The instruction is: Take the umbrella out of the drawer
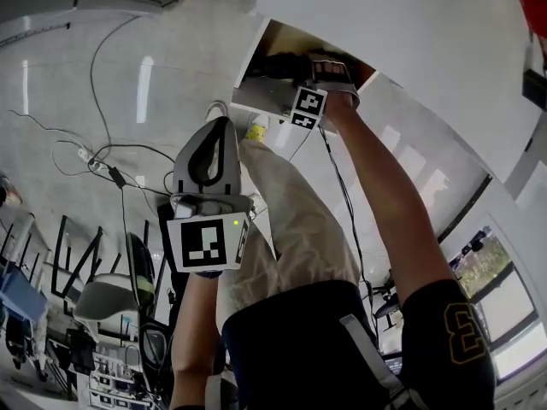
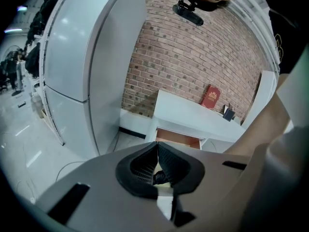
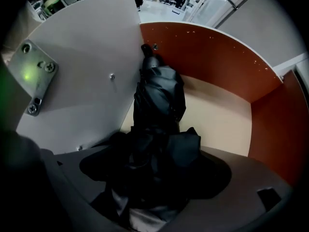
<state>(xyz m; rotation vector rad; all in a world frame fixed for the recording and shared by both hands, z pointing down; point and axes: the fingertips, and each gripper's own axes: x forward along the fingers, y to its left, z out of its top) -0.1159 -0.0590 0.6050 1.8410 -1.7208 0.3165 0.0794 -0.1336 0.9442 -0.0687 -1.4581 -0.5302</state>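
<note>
Right gripper [image 3: 154, 178] clamps umbrella [image 3: 159, 95] along white drawer wall [image 3: 82, 81]; bare floor rightward.

The head view looks steeply down from well back, with the open white drawer with red-brown inner walls [image 1: 286, 39] small at upper centre of the frame. The left gripper view faces the same drawer [image 2: 177, 139] from farther off, roughly level, at frame centre. The right gripper view sits inside the drawer [image 3: 217, 66], very near, looking along the folded black fabric umbrella [image 3: 159, 95] that fills its centre. All three views share the drawer.
</note>
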